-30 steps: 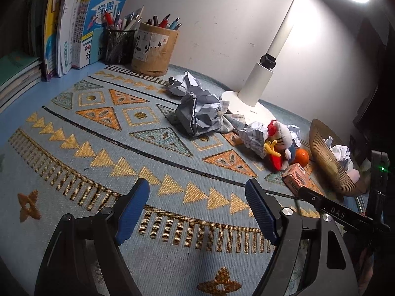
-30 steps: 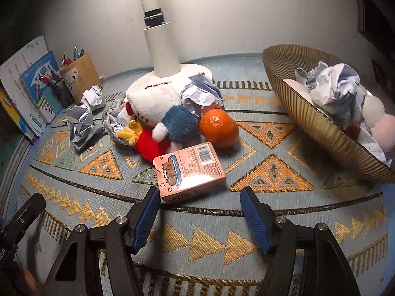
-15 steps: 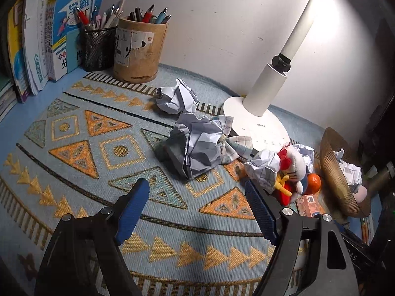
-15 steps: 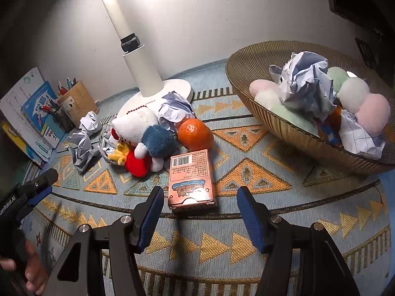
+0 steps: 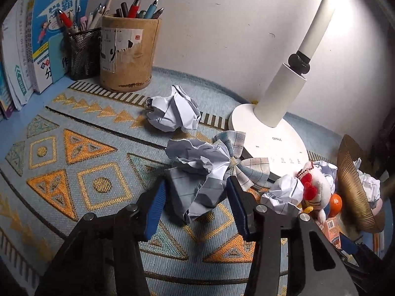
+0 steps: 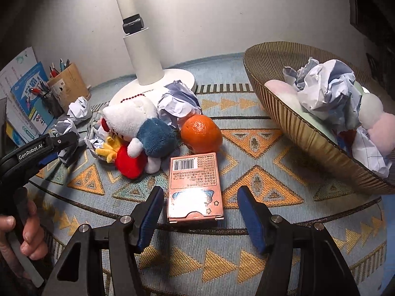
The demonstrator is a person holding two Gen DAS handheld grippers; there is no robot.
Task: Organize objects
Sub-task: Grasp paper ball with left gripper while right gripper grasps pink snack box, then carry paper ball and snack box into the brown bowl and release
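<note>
A big crumpled ball of lined paper (image 5: 197, 172) lies on the patterned mat. My left gripper (image 5: 196, 202) straddles it, jaws closing, and both blue pads meet its sides. From the right wrist view, that left gripper (image 6: 44, 148) shows at the left edge, held by a hand (image 6: 22, 222). A pink card box (image 6: 195, 187) lies flat, barcode end away from me. My right gripper (image 6: 200, 212) straddles its near end. Its jaws are closing slowly, and mat still shows between each pad and the box.
A white desk lamp (image 5: 274, 133) stands behind the paper, with a second paper ball (image 5: 172, 113), a pen cup (image 5: 128, 54) and books (image 5: 49, 32) at back left. A plush toy (image 6: 138, 133) and an orange (image 6: 201, 133) lie beyond the box. The gold basket (image 6: 296, 128) sits right.
The left gripper moved forward across the mat to the crumpled paper and its jaws narrowed around it. The right gripper swung in line with the pink box and narrowed slightly.
</note>
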